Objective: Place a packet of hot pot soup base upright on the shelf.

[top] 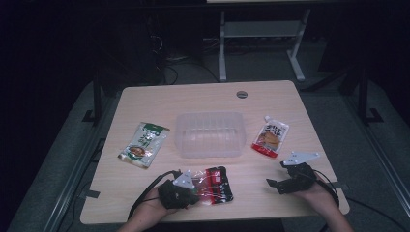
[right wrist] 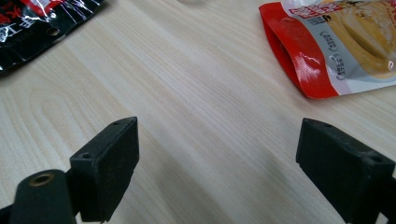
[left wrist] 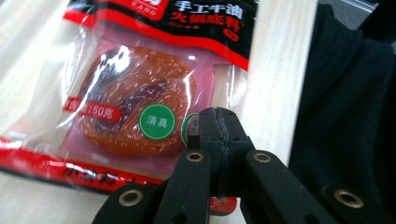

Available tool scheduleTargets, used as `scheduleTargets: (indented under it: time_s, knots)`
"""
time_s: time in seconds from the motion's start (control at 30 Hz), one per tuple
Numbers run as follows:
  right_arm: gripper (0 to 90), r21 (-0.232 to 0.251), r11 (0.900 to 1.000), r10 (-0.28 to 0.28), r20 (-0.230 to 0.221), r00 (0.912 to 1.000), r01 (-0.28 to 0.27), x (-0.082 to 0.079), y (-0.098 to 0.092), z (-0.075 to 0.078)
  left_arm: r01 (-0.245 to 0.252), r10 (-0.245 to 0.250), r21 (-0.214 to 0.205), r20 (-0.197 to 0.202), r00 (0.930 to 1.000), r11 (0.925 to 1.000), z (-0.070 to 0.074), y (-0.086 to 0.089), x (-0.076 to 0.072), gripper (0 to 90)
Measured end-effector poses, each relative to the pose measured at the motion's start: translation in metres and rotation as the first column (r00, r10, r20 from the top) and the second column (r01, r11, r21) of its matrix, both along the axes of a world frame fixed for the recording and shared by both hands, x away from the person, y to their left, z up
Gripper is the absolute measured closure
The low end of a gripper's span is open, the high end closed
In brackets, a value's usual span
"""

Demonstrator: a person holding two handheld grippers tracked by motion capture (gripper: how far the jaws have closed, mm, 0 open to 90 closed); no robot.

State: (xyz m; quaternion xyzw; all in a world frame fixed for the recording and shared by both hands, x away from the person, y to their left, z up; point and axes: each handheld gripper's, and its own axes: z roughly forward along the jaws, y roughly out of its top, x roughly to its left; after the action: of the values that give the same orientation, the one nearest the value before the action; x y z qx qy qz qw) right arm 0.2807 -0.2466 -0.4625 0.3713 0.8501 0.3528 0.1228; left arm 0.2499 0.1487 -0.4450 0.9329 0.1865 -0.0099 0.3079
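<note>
Left gripper view: the left gripper [left wrist: 218,122] is pinching its jaws together on the hotpot-base packet's [left wrist: 140,88] slick film edge; the packet, extending beyond the fingertips, is risking slipping free when lifted.

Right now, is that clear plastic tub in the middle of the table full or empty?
Empty. In the high view the clear tub shows nothing but its own ribbed bottom, and all three food packets lie outside it on the table.
</note>
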Motion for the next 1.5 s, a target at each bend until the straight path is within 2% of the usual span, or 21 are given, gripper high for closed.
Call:
scheduleTargets:
  time_s: [0.13, 0.2, 0.27, 0.37, 0.4, 0.47, 0.53, 0.73, 0.8, 0.9, 0.97, 1.2, 1.27, 1.33, 1.4, 1.43, 1.5]
  knots:
    - [12.9, 0.001, 1.0000, 0.000, 0.000, 1.0000, 0.000, 0.000, 0.000, 0.000, -0.006, 0.006, 0.010, 0.010, 0.9999, 0.9999, 0.000, 0.003, 0.006, 89.7]
    - [12.9, 0.001, 1.0000, 0.000, -0.002, 1.0000, 0.000, 0.000, 0.000, 0.000, -0.022, 0.022, -0.003, 0.007, 0.9997, 0.9998, 0.000, 0.002, 0.006, 89.7]
    - [12.9, 0.002, 1.0000, 0.001, -0.001, 1.0000, -0.001, 0.000, 0.000, 0.000, -0.015, 0.015, 0.015, 0.025, 0.9996, 0.9998, 0.000, 0.004, 0.010, 89.7]
    - [12.9, 0.003, 1.0000, 0.001, -0.001, 1.0000, -0.001, 0.000, 0.000, 0.000, -0.031, 0.031, 0.005, 0.024, 0.9992, 0.9995, 0.000, 0.005, 0.014, 89.7]
    - [12.9, 0.002, 1.0000, 0.001, -0.001, 1.0000, -0.001, 0.000, 0.000, 0.000, -0.049, 0.049, -0.012, 0.018, 0.9986, 0.9987, -0.001, 0.003, 0.014, 89.7]
    - [12.9, 0.001, 1.0000, 0.003, 0.001, 1.0000, -0.003, 0.001, -0.001, -0.001, -0.031, 0.031, 0.002, 0.022, 0.9993, 0.9995, -0.001, 0.004, 0.016, 89.7]
    - [12.9, 0.002, 1.0000, 0.001, 0.000, 1.0000, -0.001, 0.001, -0.001, -0.001, -0.036, 0.036, -0.014, 0.022, 0.9991, 0.9993, 0.000, 0.001, 0.015, 89.7]
    - [12.9, 0.000, 1.0000, 0.004, 0.001, 1.0000, -0.004, 0.000, -0.001, -0.001, -0.022, 0.023, -0.025, 0.044, 0.9988, 0.9994, 0.008, 0.005, 0.015, 89.7]
    - [12.9, 0.000, 1.0000, 0.003, 0.000, 1.0000, -0.003, 0.000, -0.001, -0.001, -0.041, 0.044, -0.047, 0.049, 0.9979, 0.9980, 0.011, 0.008, 0.017, 89.7]
    - [12.9, 0.002, 1.0000, 0.003, 0.000, 1.0000, -0.003, 0.001, 0.000, -0.001, -0.064, 0.068, -0.058, 0.065, 0.9956, 0.9963, 0.015, 0.017, 0.023, 89.7]
    - [12.9, 0.001, 1.0000, 0.004, 0.000, 1.0000, -0.004, 0.001, 0.000, -0.002, -0.066, 0.070, -0.047, 0.073, 0.9949, 0.9967, 0.017, 0.022, 0.028, 89.7]
    - [12.9, 0.006, 1.0000, 0.004, -0.003, 1.0000, -0.004, 0.000, 0.000, -0.001, -0.105, 0.110, -0.063, 0.078, 0.9909, 0.9925, 0.015, 0.033, 0.035, 89.7]
    - [12.9, 0.004, 1.0000, 0.006, 0.002, 1.0000, -0.006, 0.000, 0.001, -0.001, -0.106, 0.110, -0.051, 0.081, 0.9907, 0.9931, 0.016, 0.036, 0.037, 89.7]
    - [12.9, 0.004, 1.0000, 0.008, 0.002, 1.0000, -0.008, 0.000, 0.002, -0.001, -0.125, 0.130, -0.066, 0.077, 0.9886, 0.9900, 0.015, 0.037, 0.038, 89.7]
    - [12.9, 0.004, 0.9999, 0.009, -0.001, 1.0000, -0.009, 0.000, 0.002, 0.000, -0.117, 0.121, -0.054, 0.083, 0.9892, 0.9917, 0.016, 0.038, 0.039, 89.7]
    - [12.9, 0.005, 1.0000, 0.009, -0.002, 1.0000, -0.009, 0.000, 0.002, 0.000, -0.132, 0.137, -0.066, 0.077, 0.9876, 0.9891, 0.015, 0.038, 0.040, 89.7]
    - [12.9, 0.007, 0.9999, 0.009, -0.003, 0.9999, -0.009, 0.000, 0.003, 0.000, -0.132, 0.137, -0.055, 0.078, 0.9876, 0.9897, 0.014, 0.040, 0.043, 89.7]
